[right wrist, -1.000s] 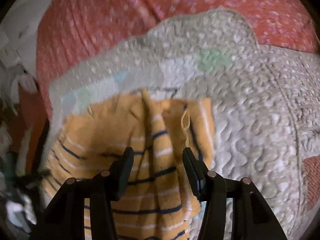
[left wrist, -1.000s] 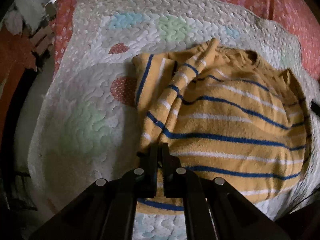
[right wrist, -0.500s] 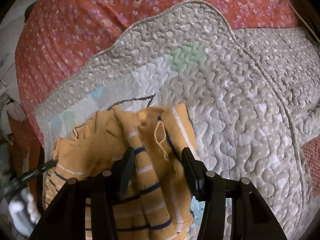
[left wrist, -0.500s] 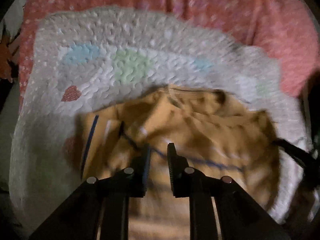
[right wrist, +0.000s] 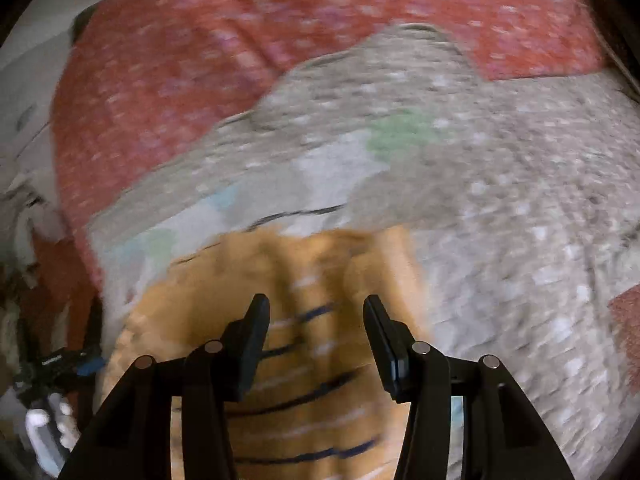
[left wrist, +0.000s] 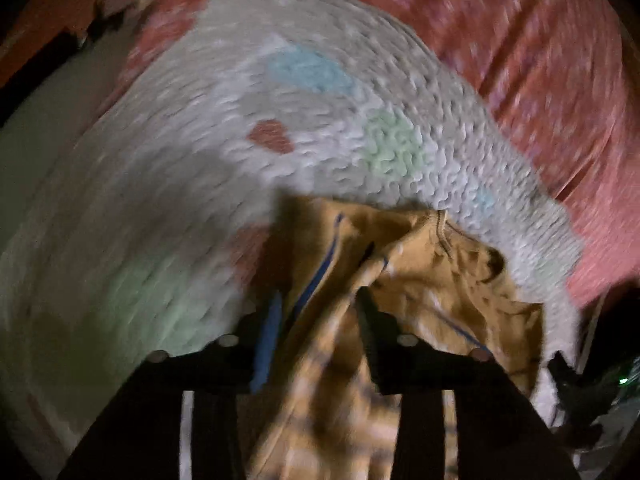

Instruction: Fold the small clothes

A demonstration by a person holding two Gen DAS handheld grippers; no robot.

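A small yellow sweater (left wrist: 432,280) with blue and white stripes lies rumpled on a white quilted mat (left wrist: 208,152). In the left wrist view my left gripper (left wrist: 320,308) stands open with a fold of the striped sweater hanging between its fingers; the frame is blurred. In the right wrist view the sweater (right wrist: 304,360) lies flat under my right gripper (right wrist: 316,312), which is open and empty just above it.
The mat (right wrist: 500,216) lies on a red floral bedspread (right wrist: 208,52) that surrounds it at the back; the bedspread also shows in the left wrist view (left wrist: 520,60). A dark tool-like object (right wrist: 60,364) lies at the mat's left edge. Floor shows far left.
My left gripper went from shut on the sweater's hem to open, and moved up over the bunched sweater. The right gripper stayed open and shifted slightly over the sweater.
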